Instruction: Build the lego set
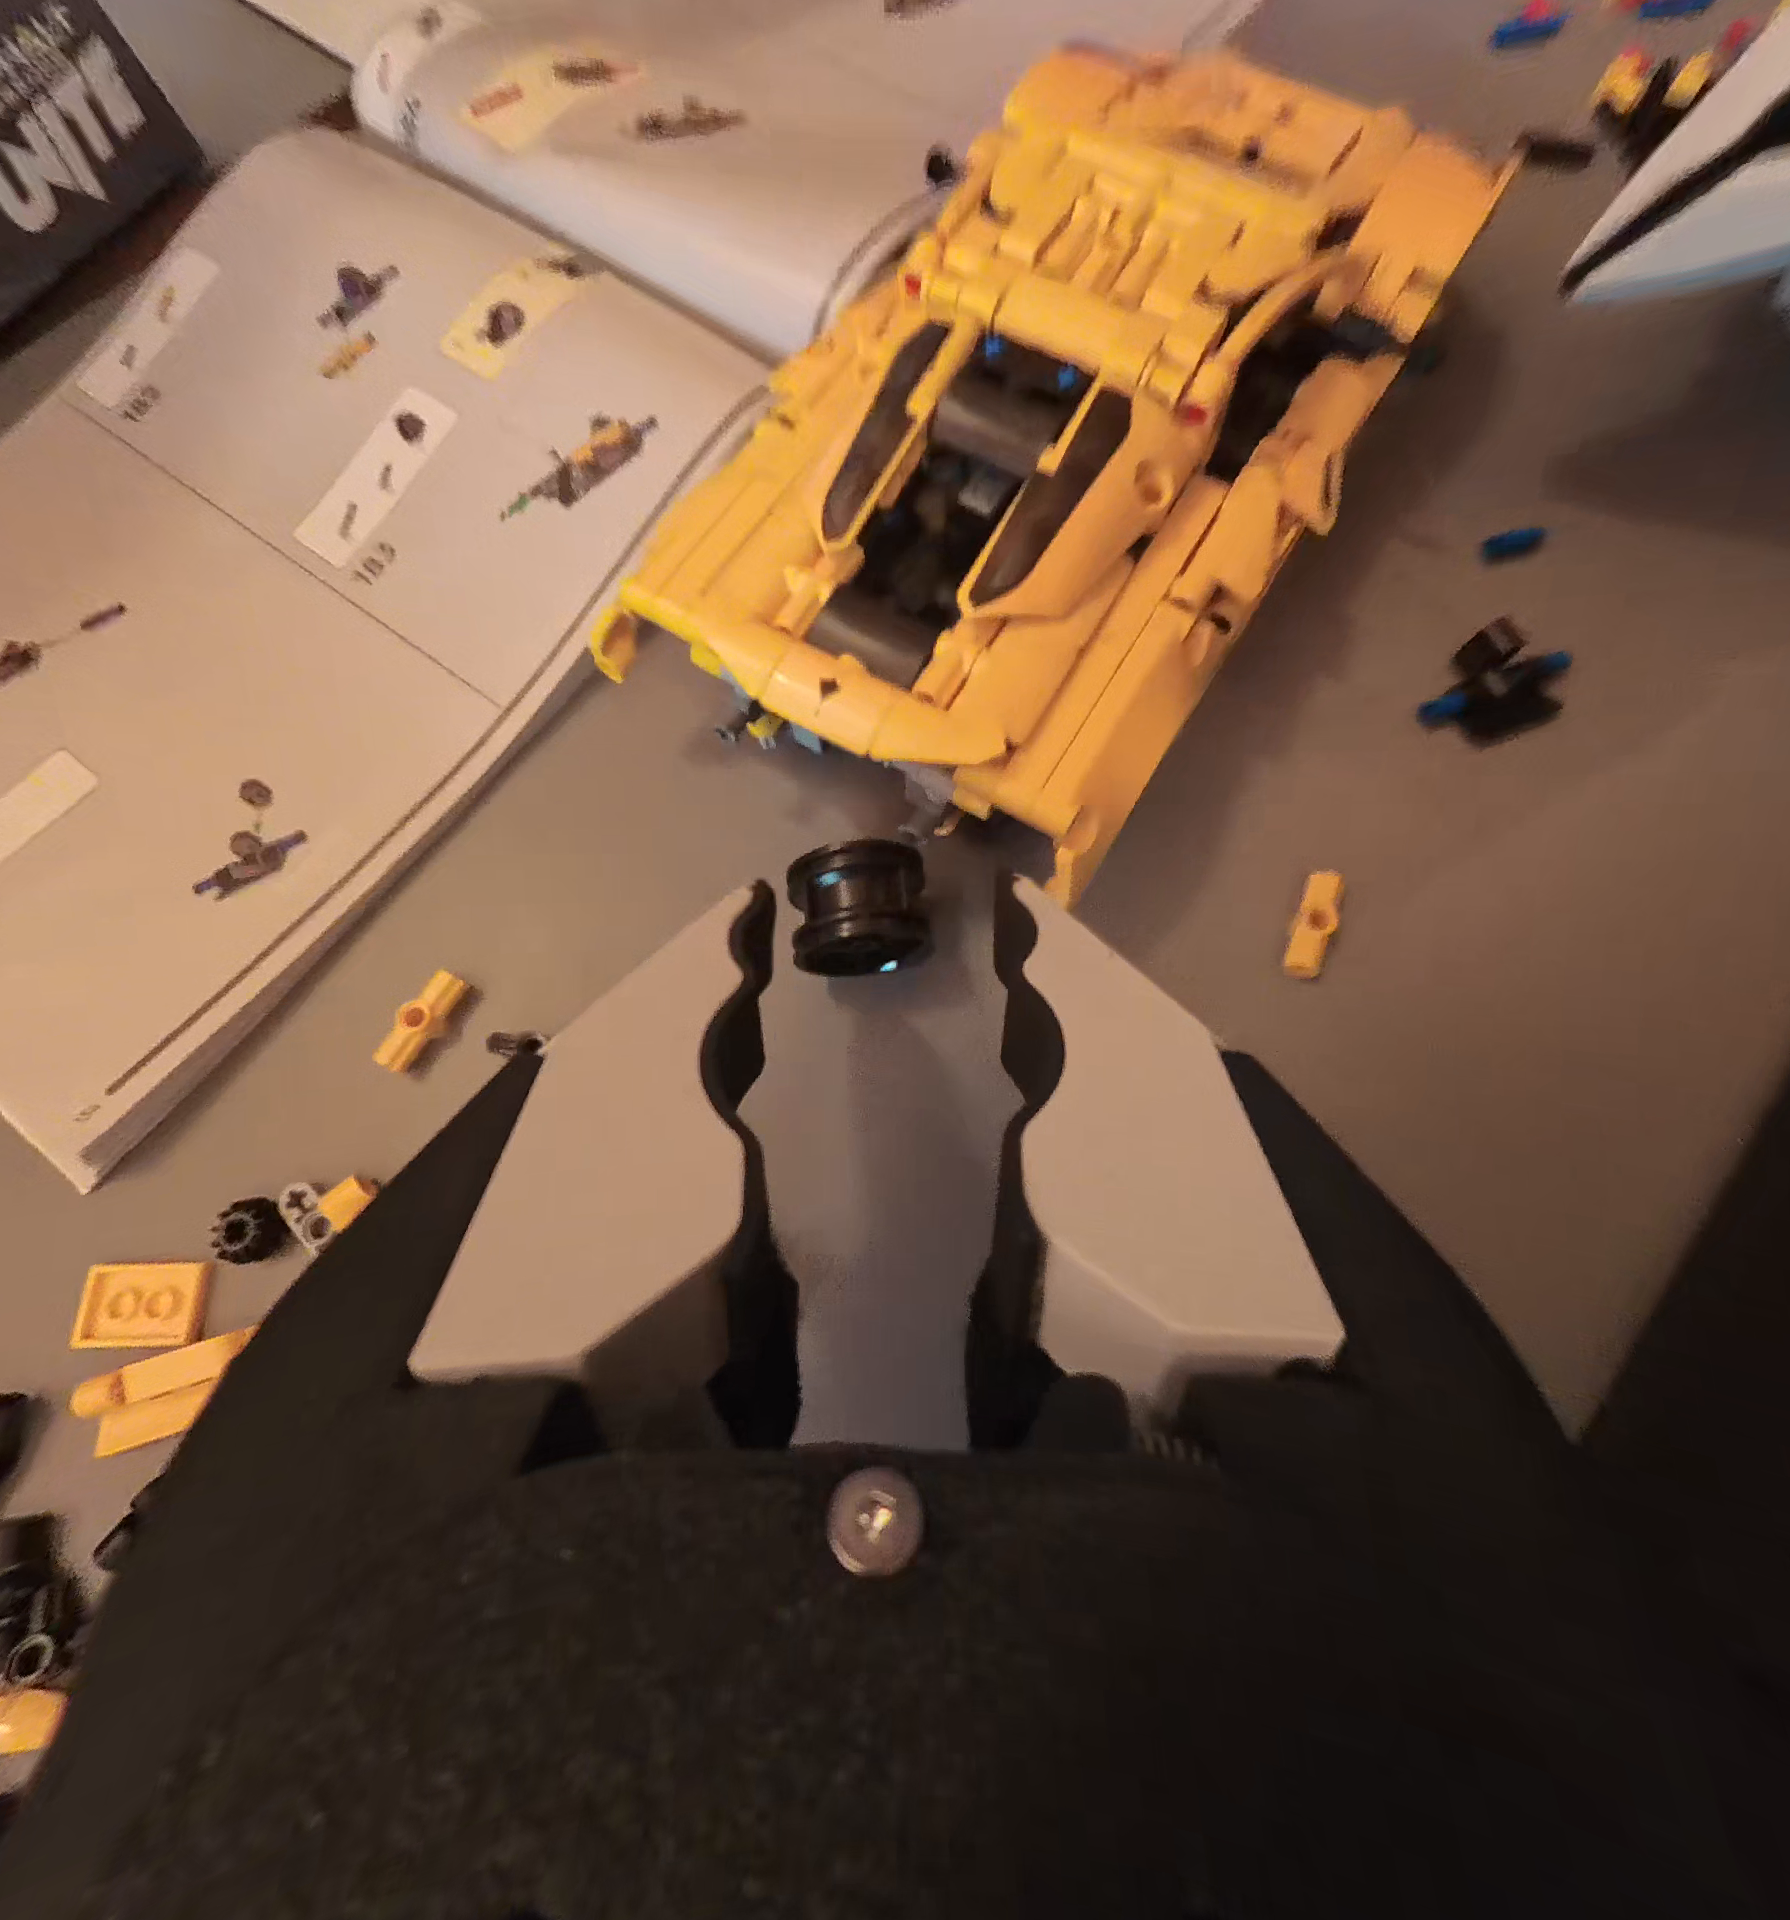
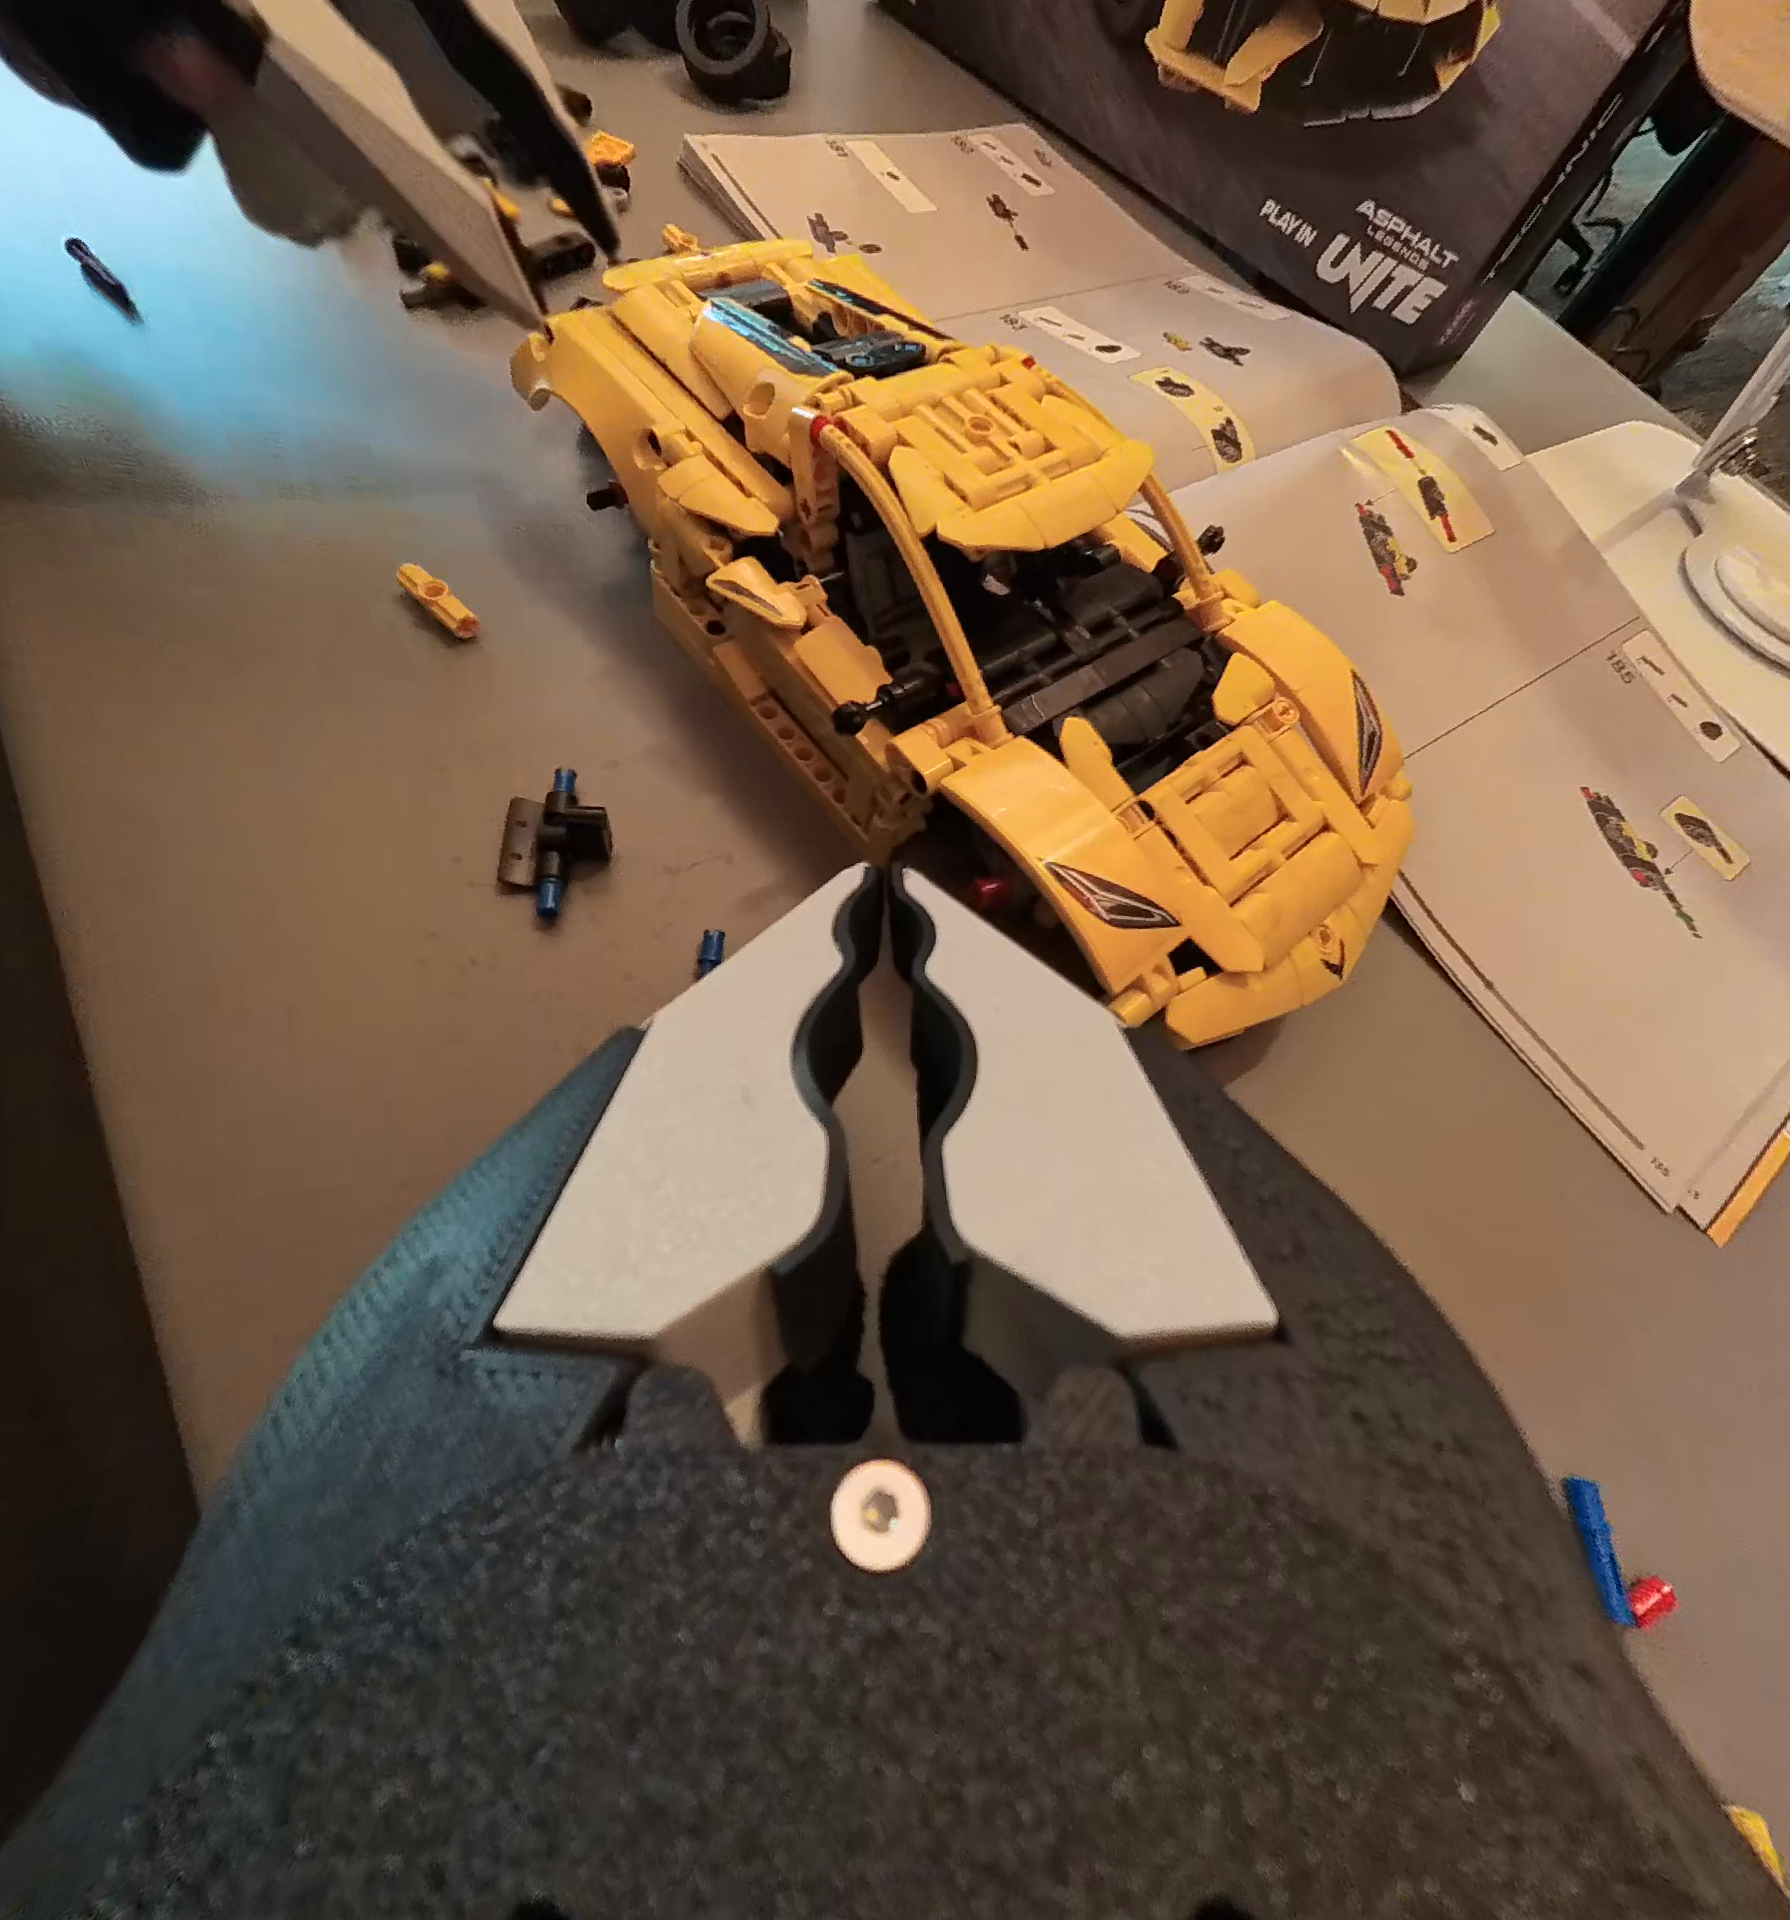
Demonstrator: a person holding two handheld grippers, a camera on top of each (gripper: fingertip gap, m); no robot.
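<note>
Warm, rather dim light; the left wrist view is blurred, strongest far away. A bluish glare lies far left on the table (image 2: pixel 60 343) in the right wrist view, and edges bend.

left wrist: above car (image 1: pixel 1026 468) rear | right wrist: near its front (image 2: pixel 974 644)

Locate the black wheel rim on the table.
In the left wrist view, the black wheel rim lies on the grey table, just ahead of the open left gripper, near the yellow car.

One yellow car (image 2: pixel 974 665), one instruction booklet (image 2: pixel 1597 831), one black wheel rim (image 1: pixel 858 912).
</note>
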